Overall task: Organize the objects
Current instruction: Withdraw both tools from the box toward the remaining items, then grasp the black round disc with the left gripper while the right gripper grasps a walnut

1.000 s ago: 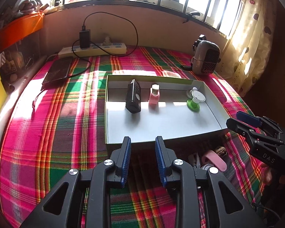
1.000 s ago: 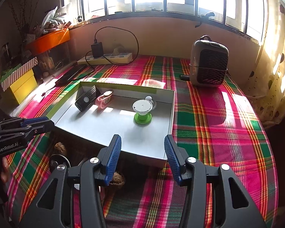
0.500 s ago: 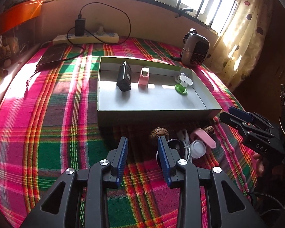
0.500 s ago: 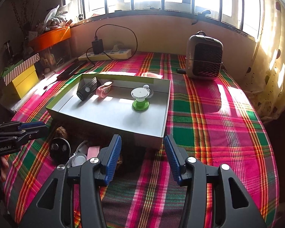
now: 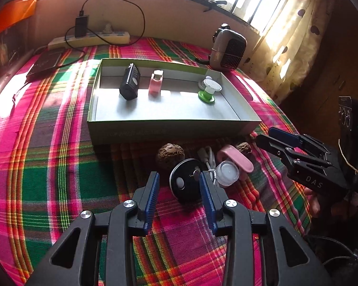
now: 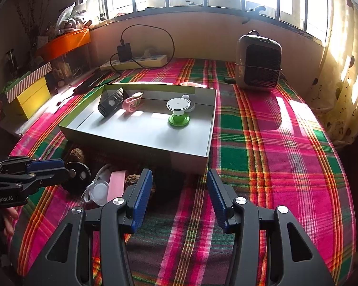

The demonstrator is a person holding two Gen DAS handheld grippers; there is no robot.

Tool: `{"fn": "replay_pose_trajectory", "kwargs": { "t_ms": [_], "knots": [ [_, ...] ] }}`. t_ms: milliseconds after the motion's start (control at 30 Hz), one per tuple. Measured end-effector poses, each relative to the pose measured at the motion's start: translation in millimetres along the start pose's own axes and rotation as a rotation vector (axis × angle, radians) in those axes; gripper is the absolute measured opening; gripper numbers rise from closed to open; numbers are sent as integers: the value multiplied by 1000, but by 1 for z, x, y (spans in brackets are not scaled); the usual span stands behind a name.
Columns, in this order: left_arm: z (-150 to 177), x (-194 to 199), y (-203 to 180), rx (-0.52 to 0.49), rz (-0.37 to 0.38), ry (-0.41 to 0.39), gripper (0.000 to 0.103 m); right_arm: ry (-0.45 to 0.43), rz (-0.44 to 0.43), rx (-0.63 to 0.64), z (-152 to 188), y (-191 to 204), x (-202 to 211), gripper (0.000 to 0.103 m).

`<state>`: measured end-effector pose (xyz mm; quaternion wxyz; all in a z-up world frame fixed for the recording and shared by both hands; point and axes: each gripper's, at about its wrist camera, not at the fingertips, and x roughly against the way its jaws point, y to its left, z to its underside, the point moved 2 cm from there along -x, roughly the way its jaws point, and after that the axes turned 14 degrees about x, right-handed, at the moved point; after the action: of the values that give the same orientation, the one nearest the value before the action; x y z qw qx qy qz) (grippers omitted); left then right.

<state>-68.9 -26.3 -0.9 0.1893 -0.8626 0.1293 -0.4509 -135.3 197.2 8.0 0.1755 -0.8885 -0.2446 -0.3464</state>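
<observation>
Left claw [image 5: 179, 186] jaws apart, low over the plaid cloth [image 5: 59, 166], straddling a black disc [image 5: 187, 181]; disc sits between the blue pads [image 5: 152, 197], no contact visible. Right claw [image 6: 179, 190] jaws apart too, wider gap, nothing between them, aimed at the near corner of the box [image 6: 191, 159]. From the left view the right claw [image 5: 298, 152] shows side-on at right edge, tips near a small nut [image 5: 243, 147]. From the right view the left claw [image 6: 36, 174] comes in from the left, tips at the disc [image 6: 77, 176]. Loose pile on the cloth just in front of the box wall [image 5: 167, 131]: big walnut [image 5: 169, 155] just behind the disc, white cable [image 5: 208, 159], clear round jar [image 5: 226, 174] beside the disc, pink clip [image 5: 237, 158] touching the jar, small nut behind it. Inside the box: black speaker [image 5: 130, 84] tilted, pink bottle [image 5: 155, 83] next to it, green-base stand [image 5: 208, 91] with white top toward the right, small white round thing behind it, can't tell what. Off the box: grey heater [image 6: 258, 64] at back right, power strip [image 6: 136, 63] with black charger [image 6: 124, 52] and looping lead at the wall, dark flat slab [image 5: 45, 64] back left, orange tray [image 6: 64, 43] and yellow box [image 6: 33, 95] at left edge. Curtain [image 5: 293, 35] at right, sun across the cloth.
</observation>
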Motion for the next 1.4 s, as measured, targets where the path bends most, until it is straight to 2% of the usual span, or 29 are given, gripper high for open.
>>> {"fn": "replay_pose_trajectory", "kwargs": {
  "t_ms": [467,1033,1400],
  "knots": [
    [0,-17,-8,-1,-21,39,33,6,-23,7,3,3,-4,49],
    [-4,-16,-1,34,-30,24,33,8,-67,53,0,20,-9,49],
    [-3,-16,-1,33,-31,24,33,43,-80,73,-3,27,-21,49]
  ]
}}
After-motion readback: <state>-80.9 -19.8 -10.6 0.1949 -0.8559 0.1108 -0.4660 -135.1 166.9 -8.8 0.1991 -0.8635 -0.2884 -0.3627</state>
